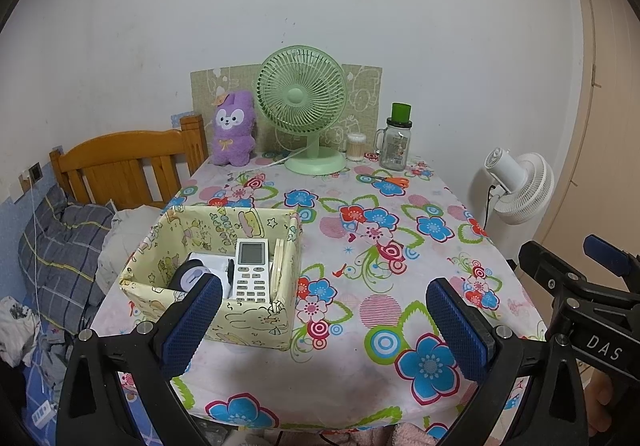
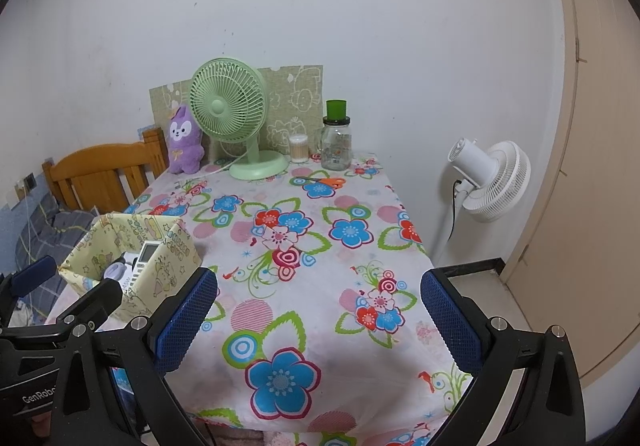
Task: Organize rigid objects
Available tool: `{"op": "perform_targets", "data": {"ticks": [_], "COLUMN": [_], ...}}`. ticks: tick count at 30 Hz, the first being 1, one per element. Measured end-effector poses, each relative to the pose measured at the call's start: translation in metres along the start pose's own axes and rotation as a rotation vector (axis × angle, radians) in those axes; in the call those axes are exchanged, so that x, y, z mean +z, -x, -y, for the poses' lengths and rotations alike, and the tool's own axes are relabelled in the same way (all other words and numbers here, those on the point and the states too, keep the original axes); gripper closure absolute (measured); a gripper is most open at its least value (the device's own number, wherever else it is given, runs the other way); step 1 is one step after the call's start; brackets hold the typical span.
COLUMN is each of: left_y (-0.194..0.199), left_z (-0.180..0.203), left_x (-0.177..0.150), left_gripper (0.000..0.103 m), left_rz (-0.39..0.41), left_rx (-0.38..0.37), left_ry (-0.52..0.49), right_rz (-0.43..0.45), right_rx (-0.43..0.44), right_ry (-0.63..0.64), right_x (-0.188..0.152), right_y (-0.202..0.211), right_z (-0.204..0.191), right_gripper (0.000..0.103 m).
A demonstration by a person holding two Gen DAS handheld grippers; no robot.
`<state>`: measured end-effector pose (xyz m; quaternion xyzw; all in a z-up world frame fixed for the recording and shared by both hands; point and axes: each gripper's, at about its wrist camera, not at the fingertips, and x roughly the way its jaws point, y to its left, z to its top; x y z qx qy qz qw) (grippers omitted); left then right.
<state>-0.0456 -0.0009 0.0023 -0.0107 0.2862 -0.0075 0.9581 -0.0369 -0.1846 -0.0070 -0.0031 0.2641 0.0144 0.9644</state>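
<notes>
A yellow patterned box (image 1: 256, 320) (image 2: 168, 258) stands at the table's left front. Inside it a white remote (image 1: 251, 272) (image 2: 145, 256) leans upright, with a round purple-and-black item (image 1: 192, 274), a white object and thin cream pieces (image 1: 279, 266) beside it. Orange-handled scissors (image 1: 390, 180) (image 2: 324, 181) lie near the far edge. My left gripper (image 1: 324, 326) is open above the front of the table, just right of the box, holding nothing. My right gripper (image 2: 320, 314) is also open and empty over the flowered cloth; it shows in the left wrist view at the right edge (image 1: 576, 278).
A green desk fan (image 1: 302, 102) (image 2: 232, 106), purple plush (image 1: 233, 128), cotton-swab tub (image 1: 355, 146) and green-lidded glass jar (image 1: 397, 142) line the back. A white floor fan (image 2: 490, 180) stands right of the table (image 2: 280, 286). A wooden bed frame (image 1: 128, 166) and bedding lie left.
</notes>
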Motion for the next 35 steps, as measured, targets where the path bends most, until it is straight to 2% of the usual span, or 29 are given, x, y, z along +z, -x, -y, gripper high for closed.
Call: {"op": "perform_targets", "data": {"ticks": [35], "left_y": [-0.009], "left_z": [-0.001], "left_x": [0.003], "left_gripper": [0.0], "left_rz": [-0.015], "left_rx": [-0.005], "left_ry": [-0.001], "right_rz": [-0.024], "right_rx": [-0.004], "right_ry": [-0.006], "right_x": [-0.001], "right_y": [-0.016], "right_z": [-0.002], "right_gripper": [0.0]}}
